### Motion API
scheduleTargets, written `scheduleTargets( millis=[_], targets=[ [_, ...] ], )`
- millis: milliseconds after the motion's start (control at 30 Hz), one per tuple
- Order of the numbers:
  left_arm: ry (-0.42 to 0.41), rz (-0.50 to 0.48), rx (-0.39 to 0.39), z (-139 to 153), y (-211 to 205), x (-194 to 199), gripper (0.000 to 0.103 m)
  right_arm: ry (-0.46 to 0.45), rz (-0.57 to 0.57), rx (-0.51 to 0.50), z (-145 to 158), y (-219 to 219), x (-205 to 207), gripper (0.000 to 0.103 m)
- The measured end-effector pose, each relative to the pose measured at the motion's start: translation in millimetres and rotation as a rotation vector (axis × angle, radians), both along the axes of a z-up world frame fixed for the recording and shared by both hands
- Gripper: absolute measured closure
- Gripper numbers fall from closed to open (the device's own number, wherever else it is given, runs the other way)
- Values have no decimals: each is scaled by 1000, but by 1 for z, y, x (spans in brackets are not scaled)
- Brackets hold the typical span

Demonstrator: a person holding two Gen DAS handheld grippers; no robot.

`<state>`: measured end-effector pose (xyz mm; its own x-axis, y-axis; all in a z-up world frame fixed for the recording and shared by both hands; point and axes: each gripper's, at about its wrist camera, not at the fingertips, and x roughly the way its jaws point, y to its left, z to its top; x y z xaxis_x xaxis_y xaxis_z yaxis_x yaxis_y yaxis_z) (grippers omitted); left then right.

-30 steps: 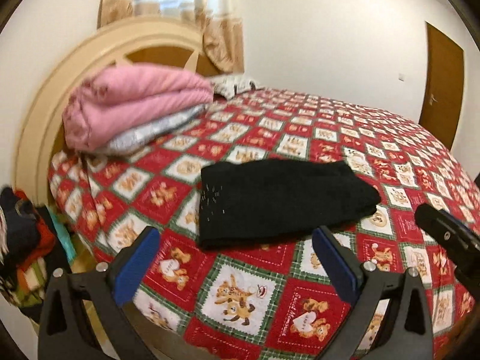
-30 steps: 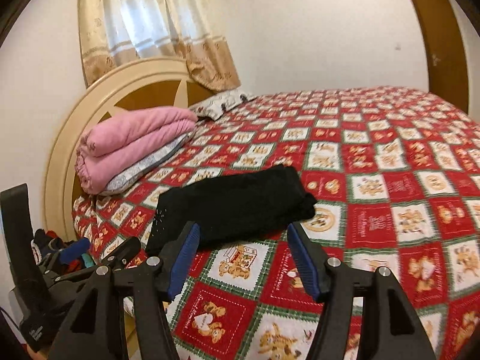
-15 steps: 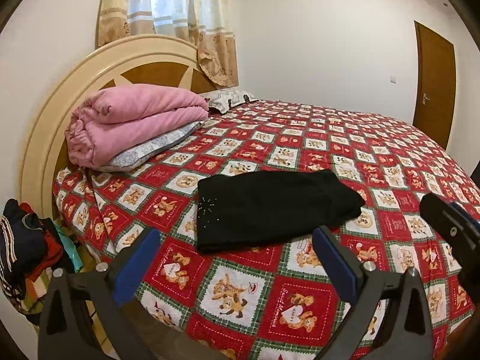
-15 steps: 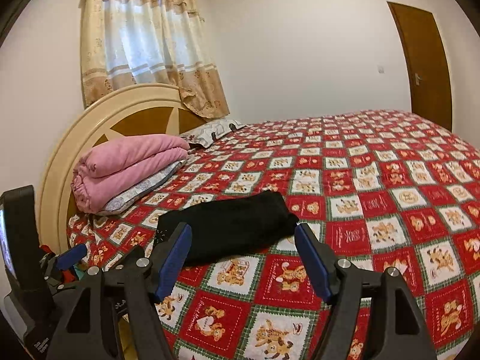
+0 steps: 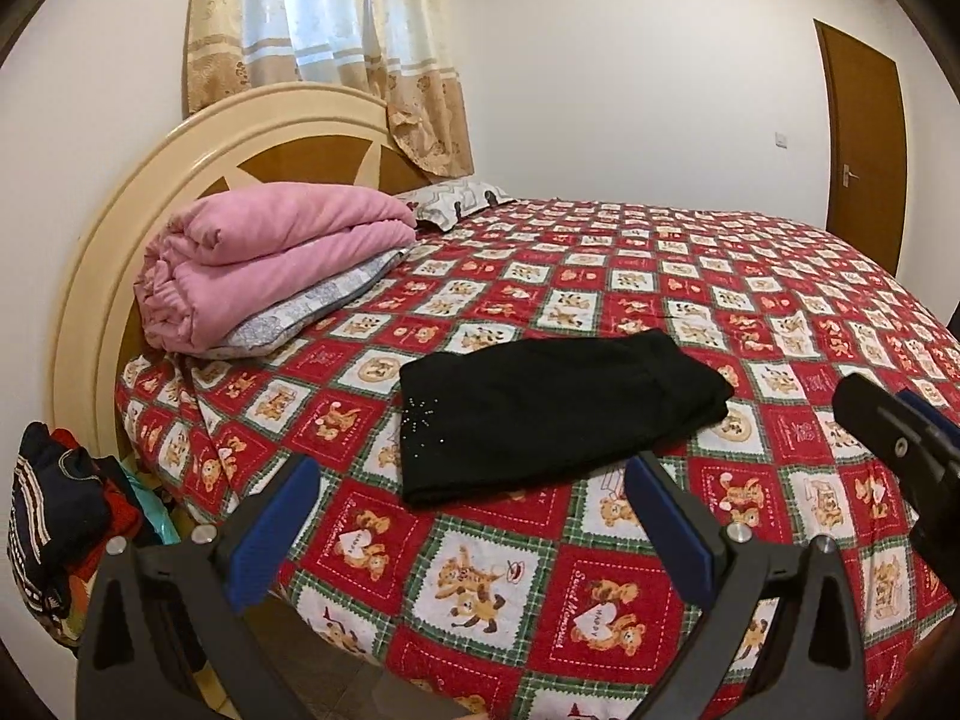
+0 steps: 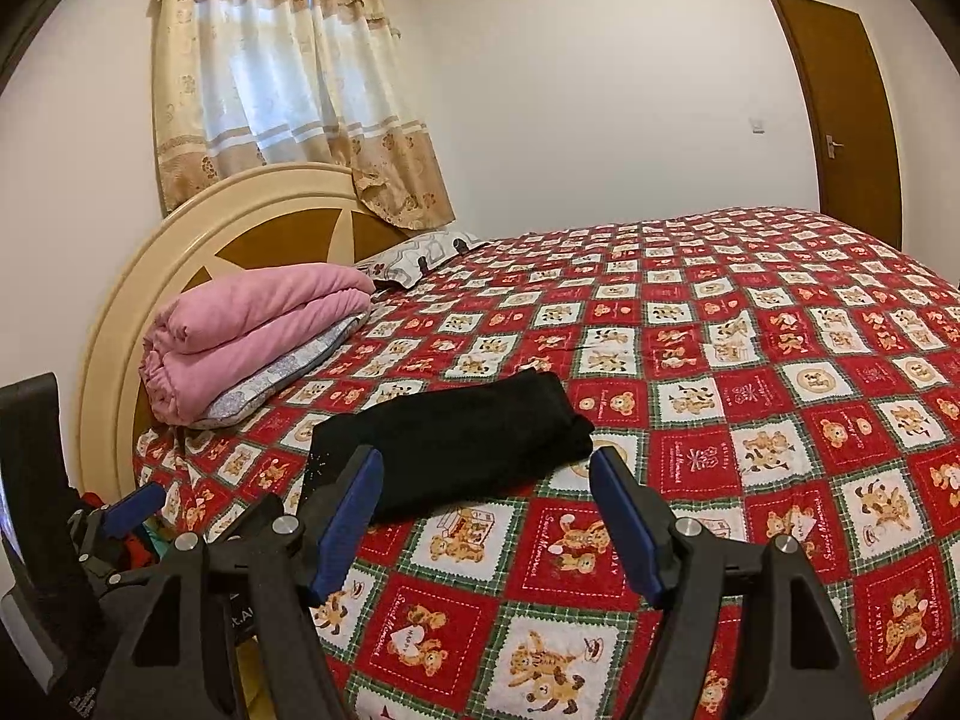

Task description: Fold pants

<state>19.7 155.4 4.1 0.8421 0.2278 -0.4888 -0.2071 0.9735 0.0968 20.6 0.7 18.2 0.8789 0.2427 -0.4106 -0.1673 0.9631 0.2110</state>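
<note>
Two grippers, both open and empty. Left gripper (image 5: 471, 477): blue pads spread wide, held over the near edge of the bed (image 5: 180, 456), with only air between them. Right gripper (image 6: 486, 462): jaws just opened wider, nothing between them either, pointed across the bed from that same near edge. Close beside the left one, on its right, with one black finger showing at the right rim of the left wrist view.

Pants (image 5: 558, 414): black, folded into a flat oblong, lying on the quilt (image 5: 660, 276) near the edge, ahead of both grippers and touched by neither. Small glittering studs at the near left corner. Seen from the right wrist, framed between the two blue pads but beyond them.

Quilt: red and white squares with teddy bears, green borders, spread smooth over the whole bed.

Blanket (image 5: 270, 264): pink, folded thick, stacked on a grey patterned pillow (image 5: 312, 315) against the round cream headboard (image 5: 198, 144), left of the pants and well apart from them. Curtain (image 5: 336, 30) hanging behind the headboard, its hem draped over the top. Brown door (image 5: 864, 138), shut, in the far wall at right. Clothes pile (image 5: 54, 528) low at the left, beside the bed's corner.
</note>
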Motion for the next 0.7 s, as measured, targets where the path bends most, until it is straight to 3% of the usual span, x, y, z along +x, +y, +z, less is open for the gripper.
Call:
scheduleTargets(
  millis=[700],
  targets=[
    [9,7,-7,-1,2,-1,0,17,2,4,-1,-5,-1,30]
  ],
)
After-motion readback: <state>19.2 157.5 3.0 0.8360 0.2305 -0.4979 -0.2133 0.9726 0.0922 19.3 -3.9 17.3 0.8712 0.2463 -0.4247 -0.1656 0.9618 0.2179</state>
